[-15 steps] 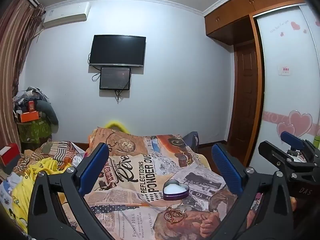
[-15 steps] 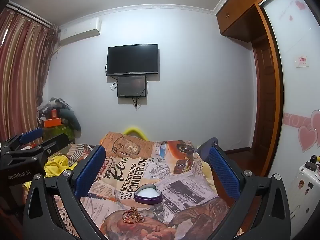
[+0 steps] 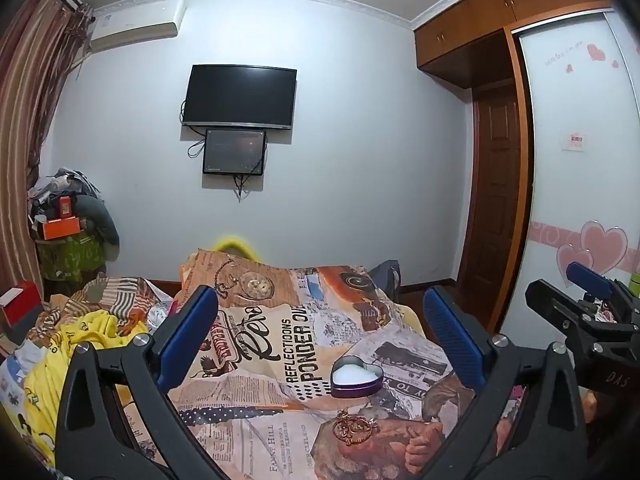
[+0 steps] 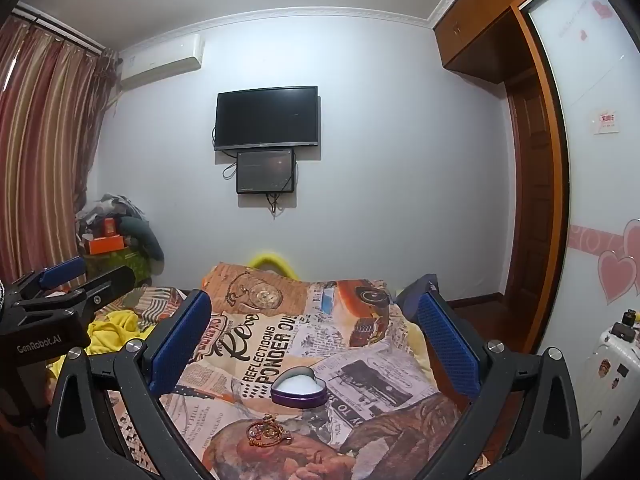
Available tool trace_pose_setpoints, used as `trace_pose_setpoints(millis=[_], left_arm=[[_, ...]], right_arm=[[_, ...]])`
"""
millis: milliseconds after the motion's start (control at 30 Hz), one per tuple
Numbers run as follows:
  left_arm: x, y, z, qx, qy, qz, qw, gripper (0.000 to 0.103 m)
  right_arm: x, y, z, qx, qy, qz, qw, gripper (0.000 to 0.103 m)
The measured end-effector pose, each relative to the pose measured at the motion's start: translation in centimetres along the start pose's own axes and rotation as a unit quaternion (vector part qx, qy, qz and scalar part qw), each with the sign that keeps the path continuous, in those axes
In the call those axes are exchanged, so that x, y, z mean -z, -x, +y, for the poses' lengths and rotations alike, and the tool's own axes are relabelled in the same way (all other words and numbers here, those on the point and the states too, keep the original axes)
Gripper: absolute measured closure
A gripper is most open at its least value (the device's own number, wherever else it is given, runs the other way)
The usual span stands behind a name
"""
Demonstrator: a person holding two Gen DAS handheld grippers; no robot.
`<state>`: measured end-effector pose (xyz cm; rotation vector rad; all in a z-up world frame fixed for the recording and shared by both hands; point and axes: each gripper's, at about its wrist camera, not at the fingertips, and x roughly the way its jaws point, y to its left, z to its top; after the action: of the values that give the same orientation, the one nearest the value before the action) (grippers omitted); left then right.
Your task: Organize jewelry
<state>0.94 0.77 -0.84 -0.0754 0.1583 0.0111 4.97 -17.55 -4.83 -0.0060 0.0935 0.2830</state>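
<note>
On the newspaper-print bedspread (image 3: 256,344), both grippers are gaping wide, holding nothing; next, picking up the tangled gold chain (image 3: 354,426) for the purple heart-shaped tin (image 3: 356,378).

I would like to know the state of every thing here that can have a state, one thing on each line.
Purple heart-shaped tin box: open, no lid on it, white lining showing, upright on the bed.
Gold chain jewelry piece: loose on the printed newspaper-pattern blanket, outside the box, ungripped.
Left gripper: open, holding nothing.
Right gripper: open, holding nothing.
Black wall television: screen dark.
Brown wooden door: shut.
</note>
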Motion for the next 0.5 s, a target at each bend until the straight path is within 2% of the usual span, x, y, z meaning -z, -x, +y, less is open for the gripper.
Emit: trace_pose_setpoints(millis=[500], left_arm=[[-0.12,0.27,-0.46,0.001,-0.011,0.003,0.9999,0.0]], right_arm=[[-0.05,0.27,0.17,0.0,-0.004,0.0,1.0,0.001]])
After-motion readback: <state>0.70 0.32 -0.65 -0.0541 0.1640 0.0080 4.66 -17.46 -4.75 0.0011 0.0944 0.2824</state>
